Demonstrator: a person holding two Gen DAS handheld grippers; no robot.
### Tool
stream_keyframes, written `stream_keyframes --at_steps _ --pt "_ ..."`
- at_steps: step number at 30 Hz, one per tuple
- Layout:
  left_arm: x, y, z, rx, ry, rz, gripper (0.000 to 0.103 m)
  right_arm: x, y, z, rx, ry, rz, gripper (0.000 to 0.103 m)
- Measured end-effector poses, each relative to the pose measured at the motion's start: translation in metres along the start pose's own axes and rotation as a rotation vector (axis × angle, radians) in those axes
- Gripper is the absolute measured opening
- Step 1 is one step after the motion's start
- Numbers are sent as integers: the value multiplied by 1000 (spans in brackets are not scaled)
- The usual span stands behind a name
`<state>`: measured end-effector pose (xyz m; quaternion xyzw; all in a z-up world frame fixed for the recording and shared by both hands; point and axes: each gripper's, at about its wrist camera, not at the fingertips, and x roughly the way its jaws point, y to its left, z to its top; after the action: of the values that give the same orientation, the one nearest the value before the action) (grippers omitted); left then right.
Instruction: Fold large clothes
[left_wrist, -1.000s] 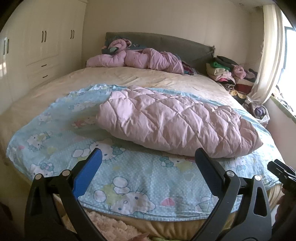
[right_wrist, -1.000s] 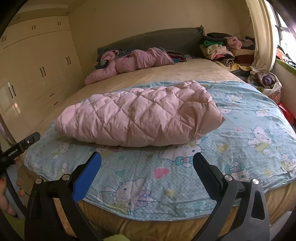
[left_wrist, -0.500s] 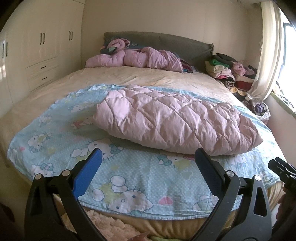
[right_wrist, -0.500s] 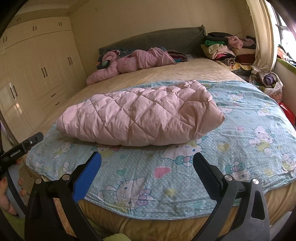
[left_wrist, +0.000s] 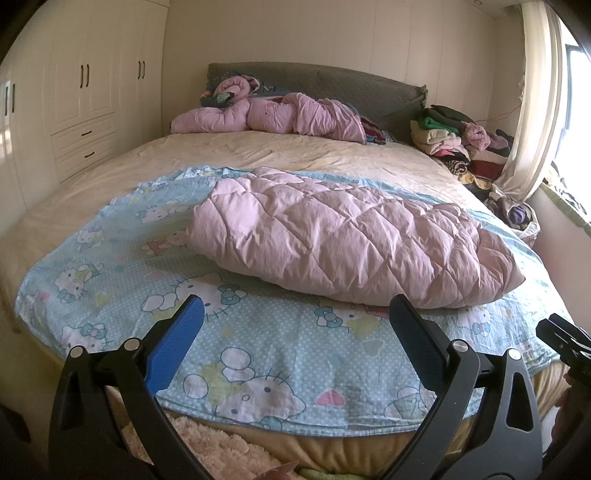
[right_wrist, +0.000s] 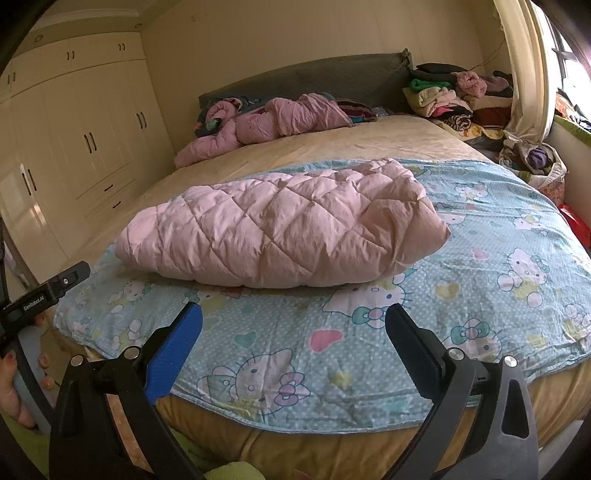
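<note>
A pink quilted padded garment lies folded into a long bundle across a light blue cartoon-print sheet on the bed. My left gripper hovers open at the foot of the bed, short of the bundle, with nothing between its fingers. My right gripper is open too, empty, over the sheet's near edge. In the right wrist view the left gripper's body shows at the left edge; in the left wrist view the right gripper's body shows at the right edge.
A second pink padded garment lies crumpled by the grey headboard. Stacked clothes fill the far right corner beside a curtain. White wardrobes line the left wall. A fluffy rug lies below the bed's foot.
Both grippers have drifted slightly back and up, so the bed sits a little lower and farther in view. The folded bundle has not moved.
</note>
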<state>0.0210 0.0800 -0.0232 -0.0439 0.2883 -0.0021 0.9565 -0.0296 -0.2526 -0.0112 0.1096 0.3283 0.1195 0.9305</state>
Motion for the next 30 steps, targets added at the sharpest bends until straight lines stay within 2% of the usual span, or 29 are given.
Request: stream_keyframes --at_steps 30 --pt "0 -3 -4 9 12 -3 94 -7 0 -1 -3 11 4 99"
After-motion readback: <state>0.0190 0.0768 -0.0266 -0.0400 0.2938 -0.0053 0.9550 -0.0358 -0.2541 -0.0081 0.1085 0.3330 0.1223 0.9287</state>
